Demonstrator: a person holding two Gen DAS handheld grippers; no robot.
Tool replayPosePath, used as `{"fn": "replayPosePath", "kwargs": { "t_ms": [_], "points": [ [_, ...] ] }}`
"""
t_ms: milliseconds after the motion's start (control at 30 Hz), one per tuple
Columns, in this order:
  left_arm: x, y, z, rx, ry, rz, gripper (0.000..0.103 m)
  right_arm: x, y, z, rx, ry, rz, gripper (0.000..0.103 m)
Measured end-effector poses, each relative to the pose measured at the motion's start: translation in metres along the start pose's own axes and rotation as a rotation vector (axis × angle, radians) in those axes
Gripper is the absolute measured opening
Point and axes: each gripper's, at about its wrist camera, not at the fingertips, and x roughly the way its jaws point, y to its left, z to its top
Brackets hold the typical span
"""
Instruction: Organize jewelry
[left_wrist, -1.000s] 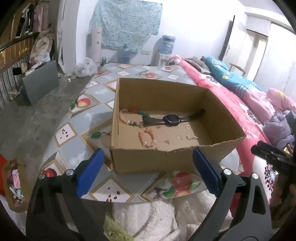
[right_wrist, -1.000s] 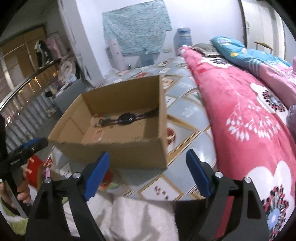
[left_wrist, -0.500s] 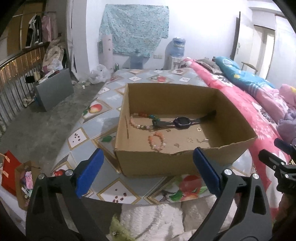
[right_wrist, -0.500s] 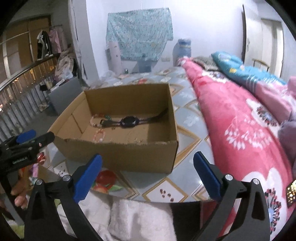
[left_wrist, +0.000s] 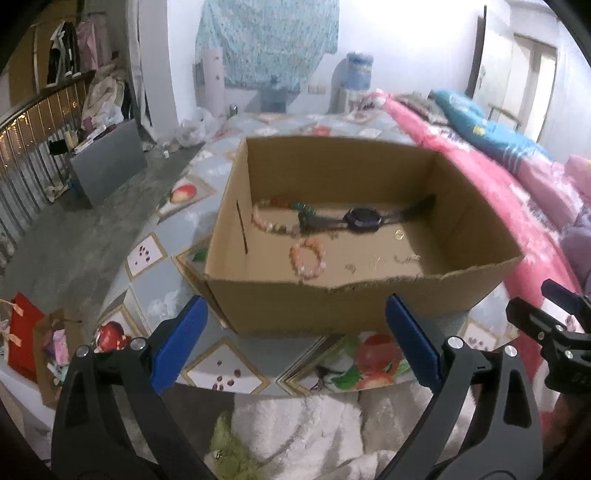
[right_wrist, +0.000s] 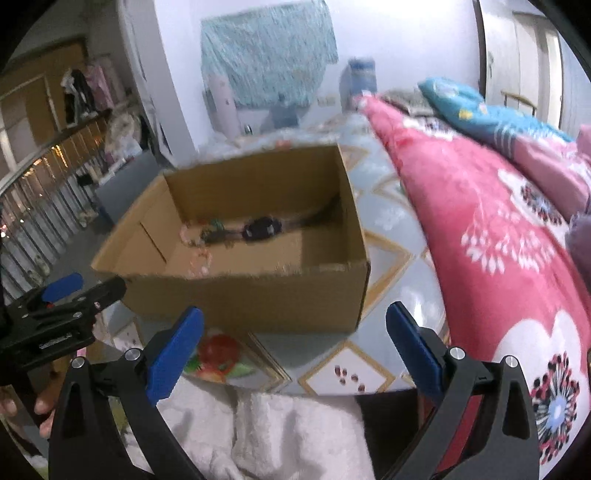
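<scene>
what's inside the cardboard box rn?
Inside the box: a black watch laid flat, a long bead strand left of it, a small pink bracelet, a ring and a few tiny pieces. The near wall hides the floor strip behind it.

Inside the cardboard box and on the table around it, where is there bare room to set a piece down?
In the cardboard box, floor is bare at the near left corner, left of the pink bracelet. The middle is crowded: watch, bead strand, small bits near the front wall. Outside, the table is free between box and pink quilt.
</scene>
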Motion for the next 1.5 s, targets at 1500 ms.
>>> {"fn": "replayPosePath", "kwargs": {
  "t_ms": [1500],
  "points": [
    [0.042,-0.021,0.004,0.026,0.185,0.03,0.093,0.054,0.012,0.011,0.004,0.18,-0.051,0.097]
  ]
}}
